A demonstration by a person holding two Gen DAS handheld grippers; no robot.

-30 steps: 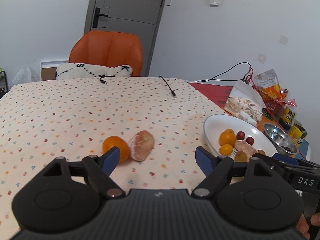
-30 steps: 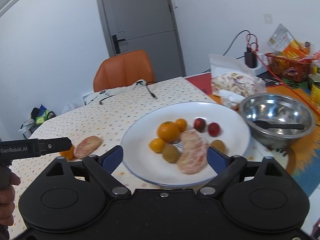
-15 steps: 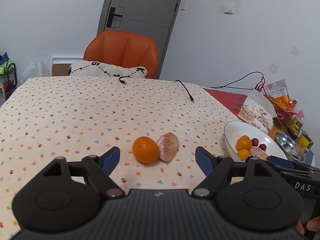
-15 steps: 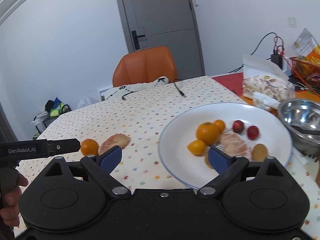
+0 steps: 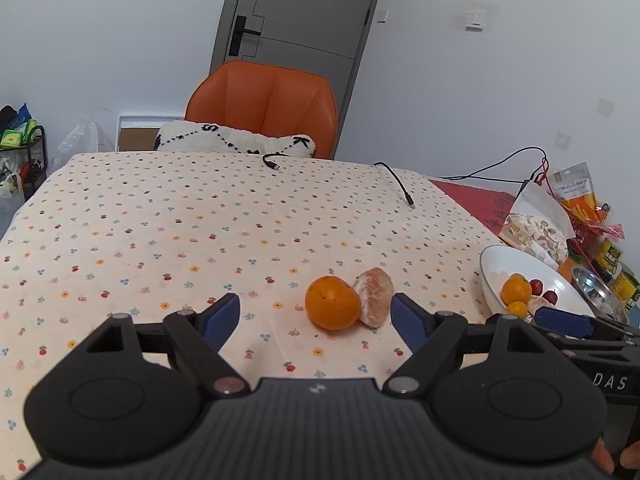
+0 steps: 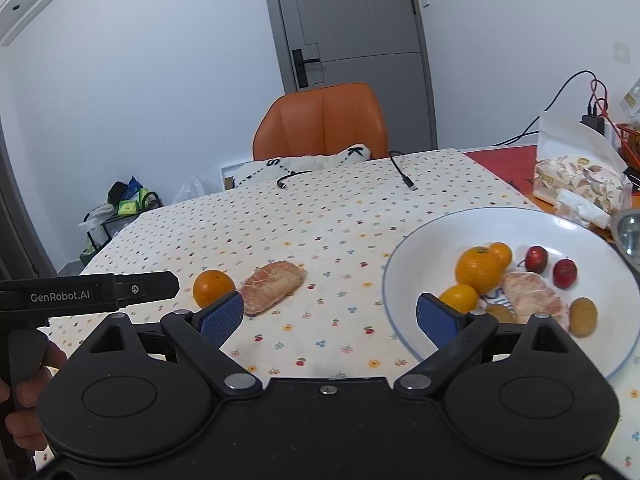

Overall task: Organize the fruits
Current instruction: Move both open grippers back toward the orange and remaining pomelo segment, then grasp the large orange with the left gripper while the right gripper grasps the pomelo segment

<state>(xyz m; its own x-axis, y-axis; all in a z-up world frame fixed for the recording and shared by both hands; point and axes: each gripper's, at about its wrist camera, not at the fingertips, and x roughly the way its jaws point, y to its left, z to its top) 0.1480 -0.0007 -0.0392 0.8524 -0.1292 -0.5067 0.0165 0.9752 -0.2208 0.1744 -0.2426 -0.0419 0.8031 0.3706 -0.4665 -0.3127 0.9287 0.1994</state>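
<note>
A whole orange [image 5: 333, 303] and a peeled citrus fruit [image 5: 374, 297] lie side by side on the flowered tablecloth. My left gripper [image 5: 316, 316] is open just short of them, nothing between its blue pads. In the right wrist view the same orange [image 6: 213, 288] and peeled fruit [image 6: 272, 287] lie left of a white plate [image 6: 420, 240] that holds several fruits: oranges, a peeled citrus, two small red fruits and brown ones. My right gripper [image 6: 331, 316] stands open and empty over the cloth between the peeled fruit and the plate.
An orange chair [image 5: 262, 114] with a white cushion stands at the table's far edge. Two black cables [image 5: 396, 186] lie on the cloth. A snack bag [image 6: 576, 176], a steel bowl [image 5: 598, 294] and tins crowd the right side beyond the plate [image 5: 492, 270].
Both views have swung left. The orange and peeled fruit now sit between my left gripper's fingers in view; the plate has slid toward the right edge in both views. Both grippers stayed open.
</note>
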